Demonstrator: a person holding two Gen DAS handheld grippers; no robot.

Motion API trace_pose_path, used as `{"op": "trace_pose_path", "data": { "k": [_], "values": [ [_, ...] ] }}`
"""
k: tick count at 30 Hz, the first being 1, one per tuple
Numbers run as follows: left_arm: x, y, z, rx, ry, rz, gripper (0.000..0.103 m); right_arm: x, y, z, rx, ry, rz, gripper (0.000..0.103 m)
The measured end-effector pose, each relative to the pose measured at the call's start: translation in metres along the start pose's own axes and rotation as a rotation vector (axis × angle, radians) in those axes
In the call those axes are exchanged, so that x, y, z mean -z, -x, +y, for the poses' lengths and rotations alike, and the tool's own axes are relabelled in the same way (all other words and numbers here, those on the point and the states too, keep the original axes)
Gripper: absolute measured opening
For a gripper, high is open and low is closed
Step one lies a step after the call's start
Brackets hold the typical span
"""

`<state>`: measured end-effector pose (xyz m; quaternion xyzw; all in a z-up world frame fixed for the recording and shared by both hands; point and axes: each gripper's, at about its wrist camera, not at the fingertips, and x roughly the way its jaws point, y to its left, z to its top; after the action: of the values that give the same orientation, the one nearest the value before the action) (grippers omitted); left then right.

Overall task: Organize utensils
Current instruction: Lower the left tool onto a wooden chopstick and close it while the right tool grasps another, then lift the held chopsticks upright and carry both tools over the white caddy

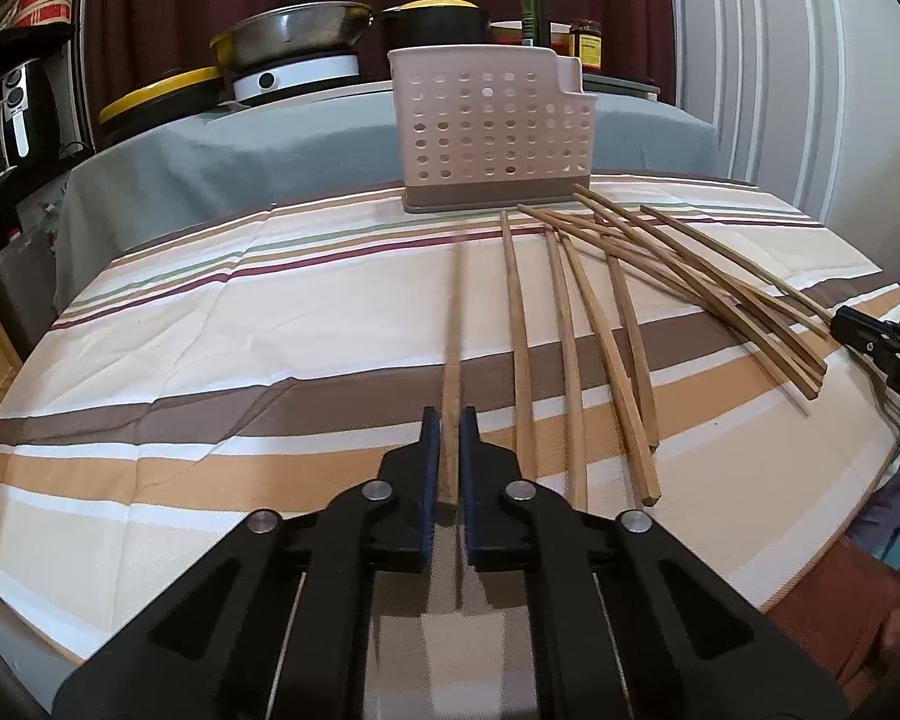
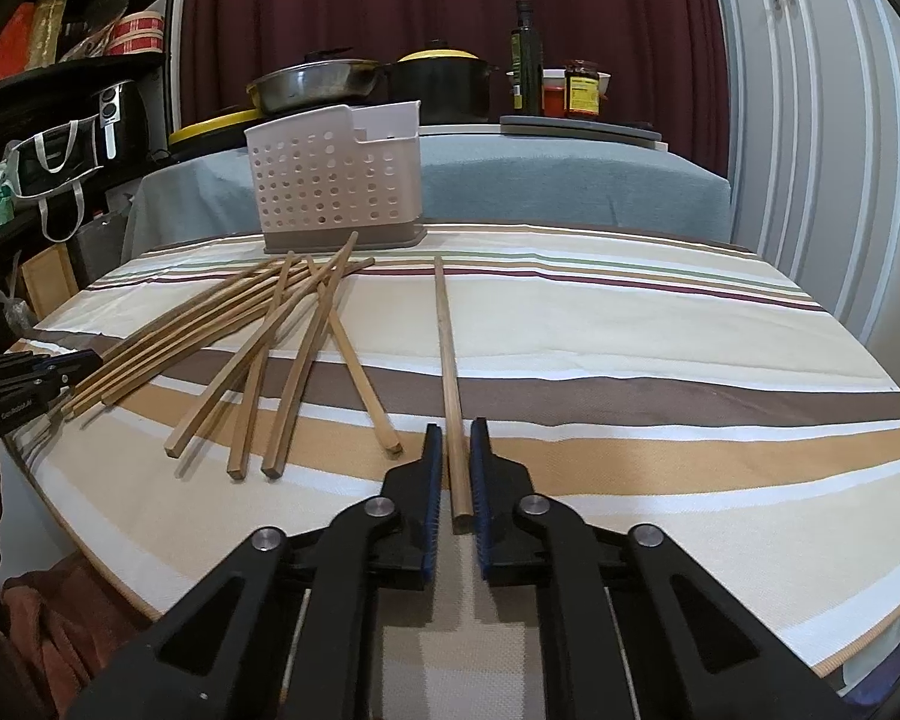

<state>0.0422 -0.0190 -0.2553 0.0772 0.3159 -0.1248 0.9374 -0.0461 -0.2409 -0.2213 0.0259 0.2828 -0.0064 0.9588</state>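
Chopsticks (image 1: 576, 324): loose fan on the striped surface (image 1: 210, 312), tips near the caddy.
Caddy (image 1: 486, 126): upright at the surface's far edge.
Left gripper (image 1: 449, 450): jaws narrow, clamped on one chopstick (image 1: 453, 324) pointing at the caddy.
Right gripper (image 2: 455, 462): jaws narrow around another chopstick (image 2: 447, 348); contact unclear.

Wooden chopsticks (image 1: 576, 324) lie fanned and partly crossed on the striped worktop, tips toward 12 o'clock. One chopstick (image 2: 450, 384) lies apart, straight. Perforated pale utensil holder (image 1: 486, 126) stands upright at 12 o'clock, apparently empty.
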Motion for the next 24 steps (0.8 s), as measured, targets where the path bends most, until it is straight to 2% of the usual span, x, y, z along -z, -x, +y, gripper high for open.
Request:
{"op": "trace_pose_path", "data": {
  "k": [15,24],
  "values": [
    [-0.005,0.008,0.004,0.006,0.031,-0.008,0.007,-0.003,0.003,0.003,0.003,0.006,-0.007,0.007],
    [-0.032,0.047,0.006,-0.016,0.040,-0.109,0.007,-0.035,0.033,0.012,0.024,0.041,-0.107,0.007]
  ]
}}
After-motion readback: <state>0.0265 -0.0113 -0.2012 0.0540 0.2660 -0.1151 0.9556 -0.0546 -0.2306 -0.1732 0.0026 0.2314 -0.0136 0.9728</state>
